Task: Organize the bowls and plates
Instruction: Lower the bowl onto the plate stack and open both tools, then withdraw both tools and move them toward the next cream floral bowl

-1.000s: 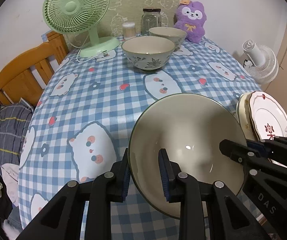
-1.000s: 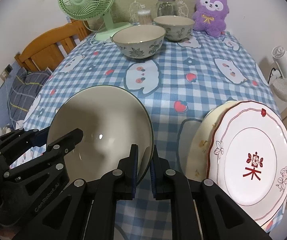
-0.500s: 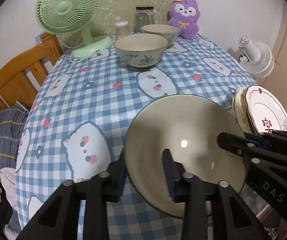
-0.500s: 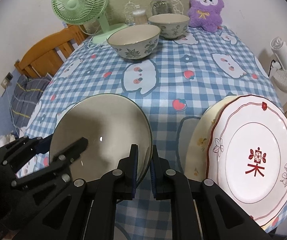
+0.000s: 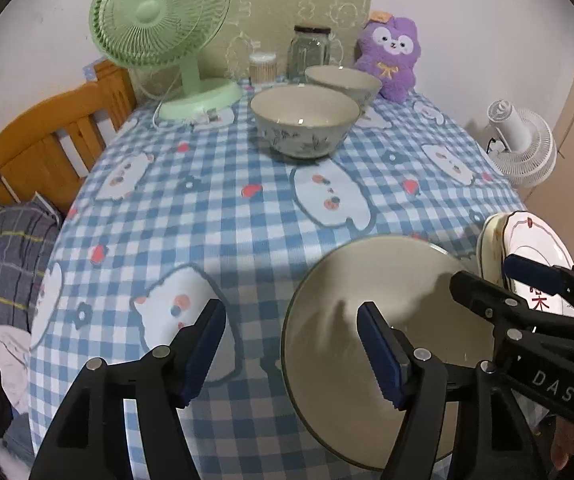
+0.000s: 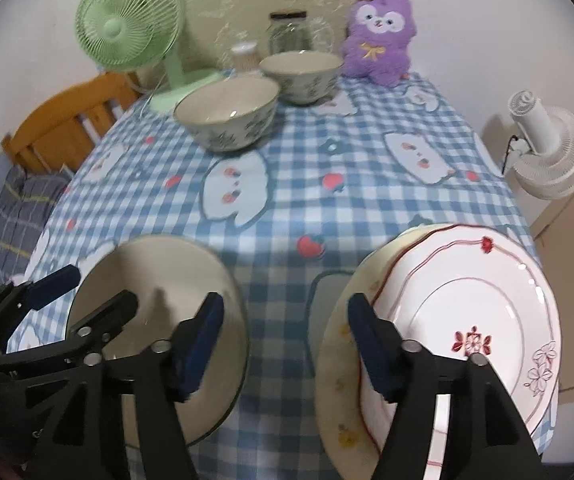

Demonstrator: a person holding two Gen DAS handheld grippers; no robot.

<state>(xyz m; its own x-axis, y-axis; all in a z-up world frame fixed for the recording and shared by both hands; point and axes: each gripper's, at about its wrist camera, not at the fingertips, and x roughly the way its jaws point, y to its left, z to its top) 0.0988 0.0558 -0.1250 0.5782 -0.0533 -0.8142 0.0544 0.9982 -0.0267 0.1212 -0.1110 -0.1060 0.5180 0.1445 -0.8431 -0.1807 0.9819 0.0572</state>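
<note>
A large cream bowl [image 5: 367,300] with a dark rim rests on the checked tablecloth at the near edge; it also shows in the right wrist view [image 6: 159,272]. My left gripper [image 5: 291,344] is open, its right finger over the bowl's inside and its left finger outside. My right gripper [image 6: 285,340] is open, between the bowl and the plates. A white plate with a red pattern [image 6: 471,320] lies on a cream plate [image 6: 337,340] at the near right. Two patterned bowls [image 5: 305,124] [image 5: 343,82] stand at the far side.
A green desk fan [image 5: 159,20], a glass jar [image 5: 311,54], a small cotton-swab container [image 5: 263,66] and a purple plush toy [image 5: 391,56] stand along the far edge. A wooden bed frame [image 5: 47,136] is to the left, a white fan [image 5: 523,144] to the right.
Both grippers have opened and let go of the large bowl, which now rests on the table. Both have drawn back a little.
</note>
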